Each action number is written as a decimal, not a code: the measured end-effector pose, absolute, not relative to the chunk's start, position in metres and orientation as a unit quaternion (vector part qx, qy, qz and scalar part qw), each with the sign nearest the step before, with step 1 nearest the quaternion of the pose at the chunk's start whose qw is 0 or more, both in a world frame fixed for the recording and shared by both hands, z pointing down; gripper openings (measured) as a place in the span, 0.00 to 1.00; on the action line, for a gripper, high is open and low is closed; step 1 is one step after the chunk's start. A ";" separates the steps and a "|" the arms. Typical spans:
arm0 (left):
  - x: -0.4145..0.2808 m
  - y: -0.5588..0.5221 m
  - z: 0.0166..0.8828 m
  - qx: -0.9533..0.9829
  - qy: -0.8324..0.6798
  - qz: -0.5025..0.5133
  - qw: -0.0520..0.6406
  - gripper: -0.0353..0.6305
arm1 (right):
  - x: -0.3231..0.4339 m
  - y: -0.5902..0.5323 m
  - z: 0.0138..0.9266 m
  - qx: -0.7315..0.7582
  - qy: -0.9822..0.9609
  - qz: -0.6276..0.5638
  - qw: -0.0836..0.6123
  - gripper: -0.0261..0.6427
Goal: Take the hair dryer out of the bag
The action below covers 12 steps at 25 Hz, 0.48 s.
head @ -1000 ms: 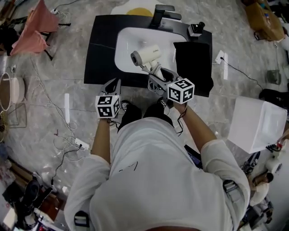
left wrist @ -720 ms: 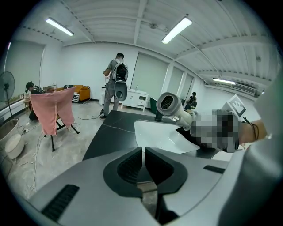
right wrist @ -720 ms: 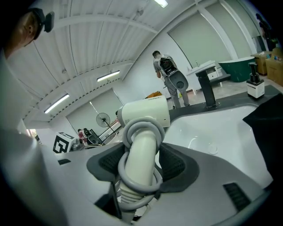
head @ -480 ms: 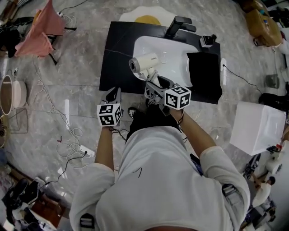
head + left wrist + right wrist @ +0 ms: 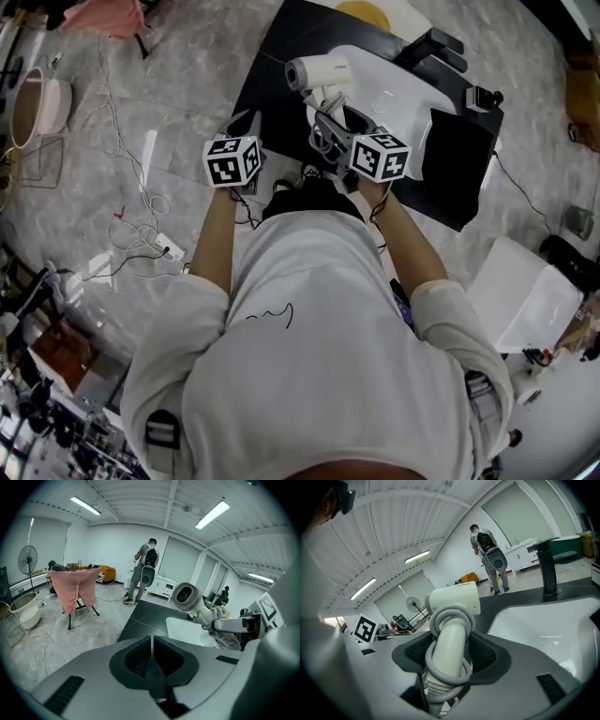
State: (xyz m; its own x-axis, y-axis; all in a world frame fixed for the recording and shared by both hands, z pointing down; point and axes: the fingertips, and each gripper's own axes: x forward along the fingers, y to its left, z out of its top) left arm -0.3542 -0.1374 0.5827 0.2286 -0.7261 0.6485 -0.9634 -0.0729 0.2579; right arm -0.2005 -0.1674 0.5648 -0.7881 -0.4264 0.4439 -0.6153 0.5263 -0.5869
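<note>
The right gripper (image 5: 450,654) clamps its ribbed black fingers (image 5: 485,654) on the smooth cream cylindrical handle of the hair dryer (image 5: 453,599), wrapped in grey cord (image 5: 446,612), over the edge of a glossy white basin (image 5: 398,94) in the matte black worktop (image 5: 272,70), while the left gripper (image 5: 152,657) has its fingers pressed together on nothing.

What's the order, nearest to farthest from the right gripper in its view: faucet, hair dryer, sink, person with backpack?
1. Hair dryer, between the jaws.
2. Sink, just ahead, right.
3. Faucet, at the sink's far edge, right.
4. Person, far back across the room.
</note>
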 end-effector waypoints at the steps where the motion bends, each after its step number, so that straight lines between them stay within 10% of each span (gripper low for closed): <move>1: -0.360 -0.141 0.584 0.703 -0.601 0.184 0.333 0.10 | -0.205 -0.172 0.567 0.298 -0.864 0.387 0.122 0.39; 12: -0.378 -0.195 0.599 0.688 -0.606 0.194 0.350 0.11 | -0.227 -0.235 0.589 0.306 -0.851 0.403 0.138 0.39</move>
State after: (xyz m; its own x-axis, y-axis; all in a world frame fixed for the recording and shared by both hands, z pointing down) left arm -0.3779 -0.1954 0.5985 0.1915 -0.6981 0.6899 -0.9688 -0.0220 0.2467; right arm -0.2266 -0.2347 0.5885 -0.7751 -0.4096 0.4811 -0.6317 0.4877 -0.6026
